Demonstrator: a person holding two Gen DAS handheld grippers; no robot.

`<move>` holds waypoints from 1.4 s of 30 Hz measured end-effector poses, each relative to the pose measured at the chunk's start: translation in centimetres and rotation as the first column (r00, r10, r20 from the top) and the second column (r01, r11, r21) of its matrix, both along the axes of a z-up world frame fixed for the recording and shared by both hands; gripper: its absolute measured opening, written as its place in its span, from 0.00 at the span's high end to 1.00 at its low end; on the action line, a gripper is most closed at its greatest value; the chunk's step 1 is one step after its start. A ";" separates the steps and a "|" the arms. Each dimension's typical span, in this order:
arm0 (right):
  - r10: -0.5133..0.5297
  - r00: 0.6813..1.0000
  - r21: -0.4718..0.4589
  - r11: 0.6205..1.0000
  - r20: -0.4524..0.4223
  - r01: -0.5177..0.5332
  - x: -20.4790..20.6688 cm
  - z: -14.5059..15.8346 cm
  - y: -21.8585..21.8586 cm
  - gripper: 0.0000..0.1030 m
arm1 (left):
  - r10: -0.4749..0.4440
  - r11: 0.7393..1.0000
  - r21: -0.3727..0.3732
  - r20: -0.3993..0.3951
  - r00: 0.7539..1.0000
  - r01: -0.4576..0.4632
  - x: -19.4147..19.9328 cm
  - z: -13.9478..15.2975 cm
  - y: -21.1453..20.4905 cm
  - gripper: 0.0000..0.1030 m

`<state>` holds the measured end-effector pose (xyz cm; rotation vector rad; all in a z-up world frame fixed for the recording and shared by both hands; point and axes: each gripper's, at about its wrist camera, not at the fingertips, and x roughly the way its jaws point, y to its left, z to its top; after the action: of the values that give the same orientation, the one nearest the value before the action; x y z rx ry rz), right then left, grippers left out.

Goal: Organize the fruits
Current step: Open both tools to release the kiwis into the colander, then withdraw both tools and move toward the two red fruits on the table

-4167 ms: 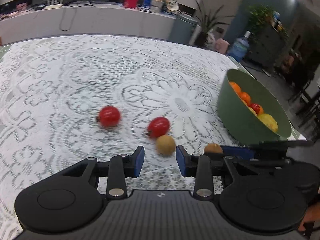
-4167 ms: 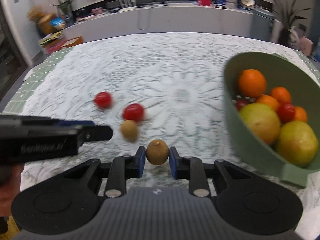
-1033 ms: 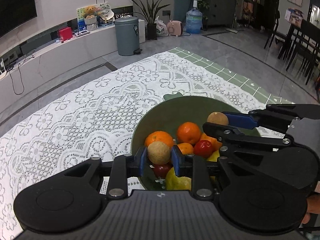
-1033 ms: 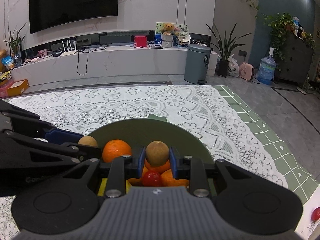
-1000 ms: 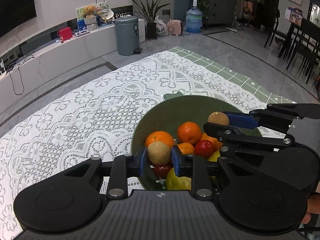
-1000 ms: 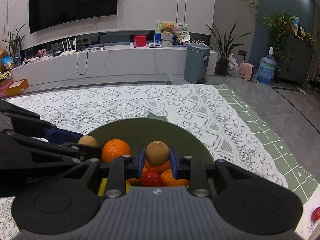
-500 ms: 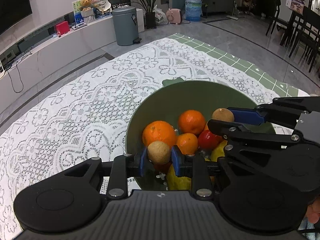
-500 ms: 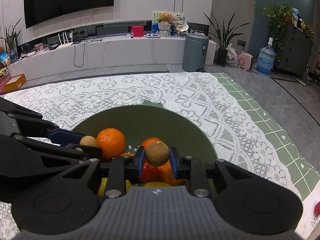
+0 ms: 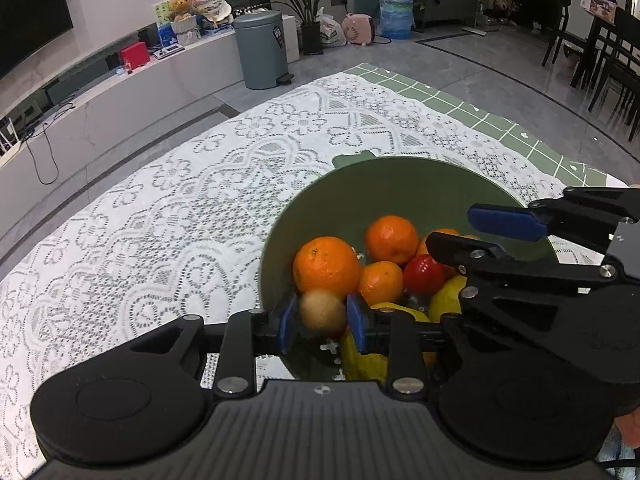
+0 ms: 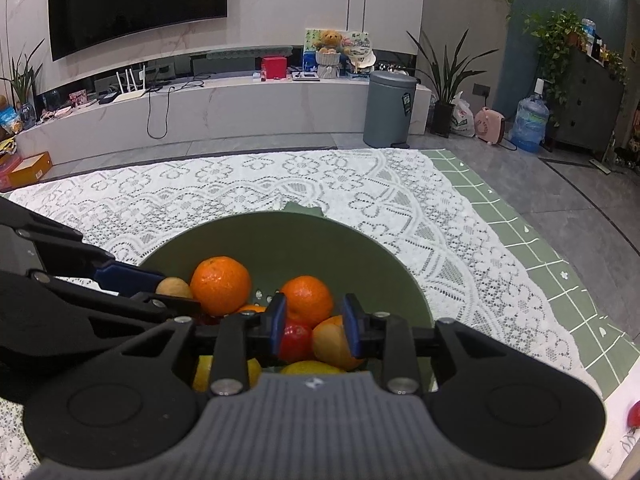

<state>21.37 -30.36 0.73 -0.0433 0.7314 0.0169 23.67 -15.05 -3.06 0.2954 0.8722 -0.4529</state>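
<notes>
- The green bowl (image 9: 400,184) is sitting on the white lace tablecloth (image 9: 160,208); it is round and matte, with a small tab on its far rim.
- The bowl is holding a large orange (image 9: 326,266) with dimpled, glossy skin, smaller oranges (image 9: 392,240) behind and beside it, a shiny red tomato (image 9: 424,274), and yellow lemons (image 9: 446,300) lying lower down.
- The left gripper (image 9: 322,316) is hanging over the near rim. Its blue pads have just been parting, and a small, round, dull-brown fruit (image 9: 323,312), blurred, is sitting between them; gaps are showing on both sides, so the pads are no longer pressing it.
- The right gripper (image 10: 314,322) is also pointing into the bowl. Its jaws have just been opening and nothing is lying between the pads.
- A second brown fruit (image 10: 332,342), of the same matte tan, is lying in the pile just below the right pads, touching the tomato.
- A red fruit (image 10: 634,414) is lying apart at the table's right edge.
</notes>
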 end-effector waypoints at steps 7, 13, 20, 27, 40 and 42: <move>-0.018 0.998 0.012 1.000 0.065 0.018 -1.0 0.6 -0.4 0.57 | 0.042 0.999 -0.032 0.021 0.999 -0.041 -0.4 1.2 0.7 0.60; -0.030 0.992 0.015 0.999 0.123 0.029 -1.8 1.2 -0.4 0.44 | 0.080 0.996 -0.048 0.058 0.995 -0.078 -1.3 2.7 1.4 0.58; -0.046 0.983 0.031 0.999 0.180 0.041 -3.1 2.0 -0.1 0.34 | 0.130 0.990 -0.067 0.100 0.986 -0.124 -3.2 4.5 2.7 0.54; -0.029 0.976 0.090 0.996 0.216 0.009 -4.6 2.8 1.1 0.26 | 0.195 0.980 -0.052 0.136 0.971 -0.190 -5.5 5.3 4.7 0.54; 0.097 0.977 0.169 0.977 0.189 -0.130 -6.2 2.6 5.3 0.23 | 0.292 0.956 -0.028 0.146 0.945 -0.291 -8.9 5.4 9.8 0.51; 0.122 0.975 0.183 0.971 0.184 -0.156 -6.4 2.5 5.8 0.23 | 0.306 0.952 -0.024 0.142 0.941 -0.306 -9.2 5.2 10.7 0.51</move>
<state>14.93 -24.52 3.21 0.0923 0.5503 0.2174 14.43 -4.33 2.13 0.1835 0.7592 -0.1401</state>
